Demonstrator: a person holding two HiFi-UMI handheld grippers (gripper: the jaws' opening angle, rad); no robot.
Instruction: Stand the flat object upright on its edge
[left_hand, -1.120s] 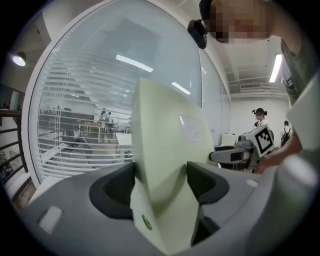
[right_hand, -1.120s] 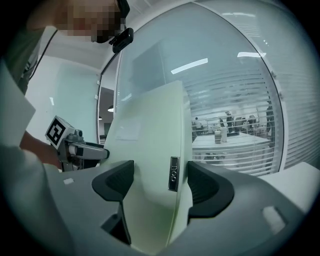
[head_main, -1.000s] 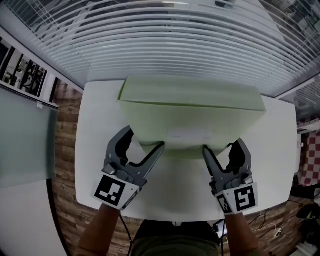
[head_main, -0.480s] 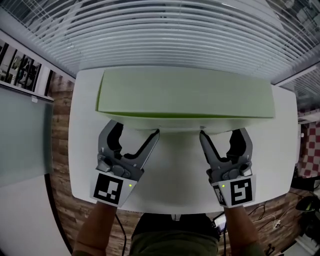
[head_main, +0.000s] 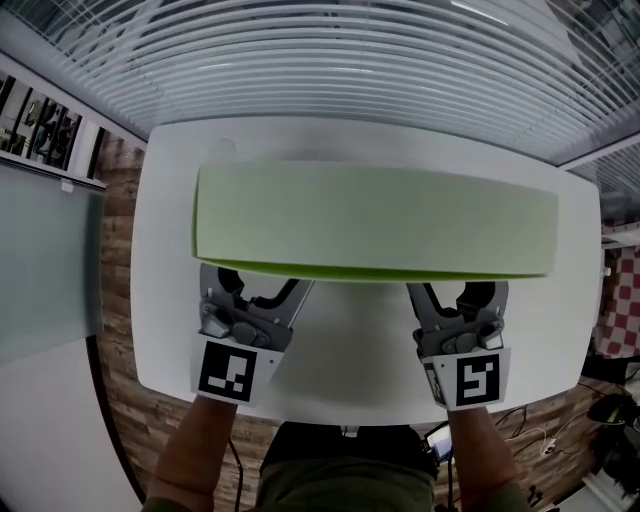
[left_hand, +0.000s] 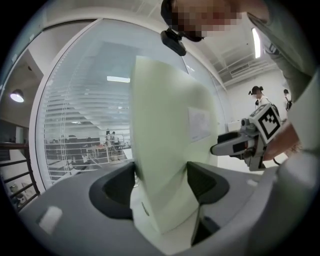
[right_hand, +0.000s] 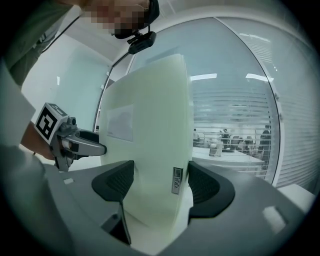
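White table (head_main: 360, 365), window blinds (head_main: 350, 70) behind it. Head view: the green panel (head_main: 375, 220) is upright across the middle, long edge down. Left gripper (head_main: 258, 288) sits at 7 o'clock and right gripper (head_main: 452, 290) at 5, both at its lower edge. Left gripper view: jaws closed onto the panel, a pad on each face. Right gripper view: same clamp. My worry is that it's tall and only held low, so letting go unevenly could tip it flat.
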